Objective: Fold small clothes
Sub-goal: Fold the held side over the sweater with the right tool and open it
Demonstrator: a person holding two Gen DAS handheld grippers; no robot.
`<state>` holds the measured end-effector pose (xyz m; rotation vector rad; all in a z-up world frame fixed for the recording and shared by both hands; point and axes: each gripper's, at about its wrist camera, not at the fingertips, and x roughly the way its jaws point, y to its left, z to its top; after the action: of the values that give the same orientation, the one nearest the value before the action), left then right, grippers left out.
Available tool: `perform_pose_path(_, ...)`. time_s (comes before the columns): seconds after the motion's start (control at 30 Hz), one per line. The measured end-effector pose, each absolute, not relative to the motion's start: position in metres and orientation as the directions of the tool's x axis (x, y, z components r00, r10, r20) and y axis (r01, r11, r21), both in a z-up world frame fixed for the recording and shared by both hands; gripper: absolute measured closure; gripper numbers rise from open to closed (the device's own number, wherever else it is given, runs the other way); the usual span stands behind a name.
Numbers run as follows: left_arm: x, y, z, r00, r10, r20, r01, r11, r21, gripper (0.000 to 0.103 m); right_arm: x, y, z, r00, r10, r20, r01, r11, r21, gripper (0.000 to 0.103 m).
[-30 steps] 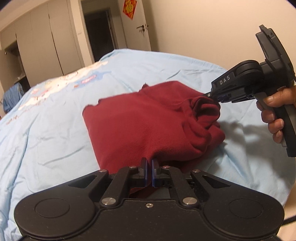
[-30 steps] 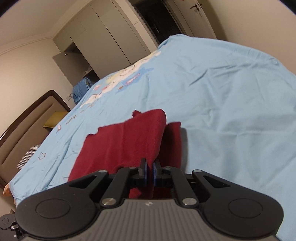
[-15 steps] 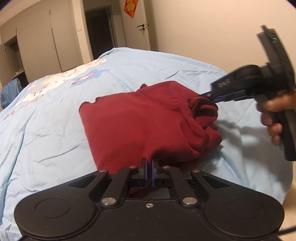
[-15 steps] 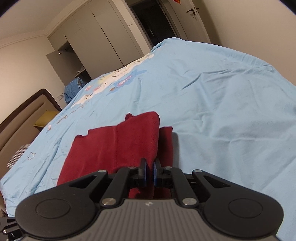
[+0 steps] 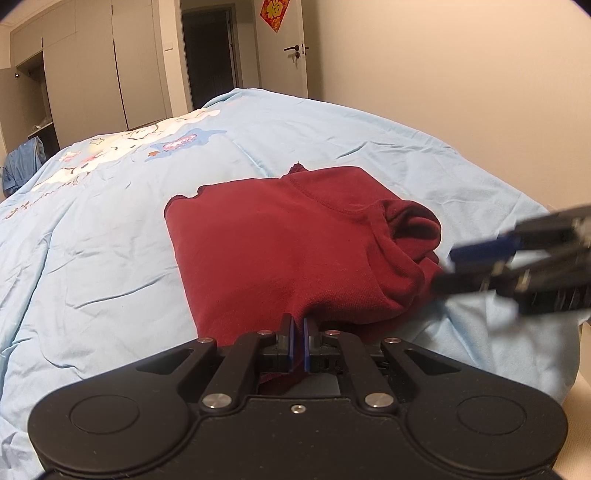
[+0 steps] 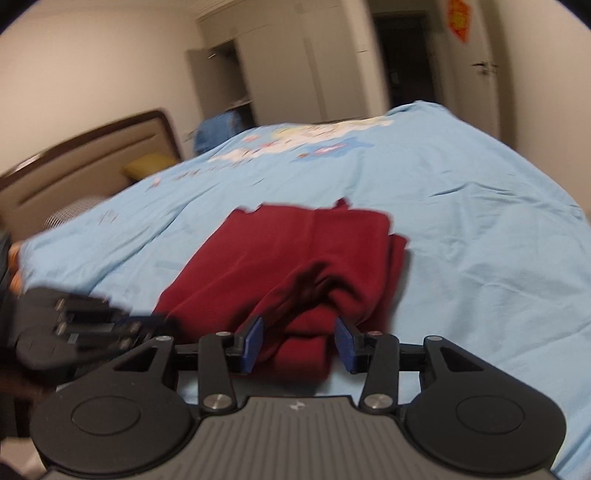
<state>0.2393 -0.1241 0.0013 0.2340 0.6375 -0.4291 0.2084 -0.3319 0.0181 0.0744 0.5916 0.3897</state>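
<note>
Red garment (image 5: 295,251): soft knit, folded, bunched edge.

My 2 wrist cameras look along my fingers, low and close over the bed (image 5: 110,258), sharing the maroon garment (image 5: 295,251) and wardrobe (image 6: 295,59).

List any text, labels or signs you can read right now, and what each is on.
"福": gold character on the red diamond decoration on the door.
Embroidered writing on the blue bedspread, near its cartoon print: too small to read.
Small mark on the right gripper body: unreadable.
</note>
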Motion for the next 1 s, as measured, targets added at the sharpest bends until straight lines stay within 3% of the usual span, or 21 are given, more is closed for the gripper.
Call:
perform_pose_path(0.13,0.239,-0.124,0.004,0.723,-0.314,-0.615,0.452,0.888,0.078,0.099,0.21,-0.31,0.006,0.725,0.4,-0.56,-0.385,0.91,0.152,0.062)
perform_pose_path(0.2,0.238,-0.125,0.007,0.727,-0.313,-0.611,0.452,0.888,0.083,0.099,0.212,-0.303,0.005,0.724,0.404,-0.559,-0.395,0.907,0.144,0.079)
perform_pose_path(0.27,0.235,-0.127,0.011,0.736,-0.315,-0.6,0.455,0.886,0.093,0.099,0.213,-0.3,0.007,0.74,0.383,-0.553,-0.383,0.916,0.122,0.088)
perform_pose_path(0.37,0.23,-0.13,0.016,0.746,-0.317,-0.586,0.47,0.874,0.125,0.099,0.206,-0.306,0.017,0.768,0.37,-0.523,-0.364,0.924,0.119,0.094)
perform_pose_path(0.5,0.229,-0.137,0.007,0.727,-0.315,-0.61,0.497,0.855,0.151,0.099,0.196,-0.316,0.025,0.797,0.328,-0.507,-0.322,0.941,0.102,0.096)
perform_pose_path(0.77,0.233,-0.13,-0.008,0.694,-0.318,-0.646,0.501,0.857,0.117,0.092,0.202,-0.326,-0.006,0.745,0.27,-0.61,-0.228,0.962,0.148,0.103)
perform_pose_path(0.87,0.235,-0.121,-0.005,0.675,-0.351,-0.649,0.489,0.871,0.038,0.084,0.197,-0.335,-0.005,0.754,0.283,-0.593,-0.214,0.959,0.185,0.102)
perform_pose_path(0.93,0.236,-0.115,-0.003,0.66,-0.38,-0.648,0.483,0.875,-0.022,0.072,0.196,-0.338,-0.002,0.768,0.265,-0.583,-0.2,0.964,0.174,0.097)
perform_pose_path(1.0,0.235,-0.108,0.001,0.65,-0.406,-0.642,0.469,0.879,-0.082,0.058,0.196,-0.34,0.003,0.785,0.248,-0.568,-0.182,0.968,0.172,0.082)
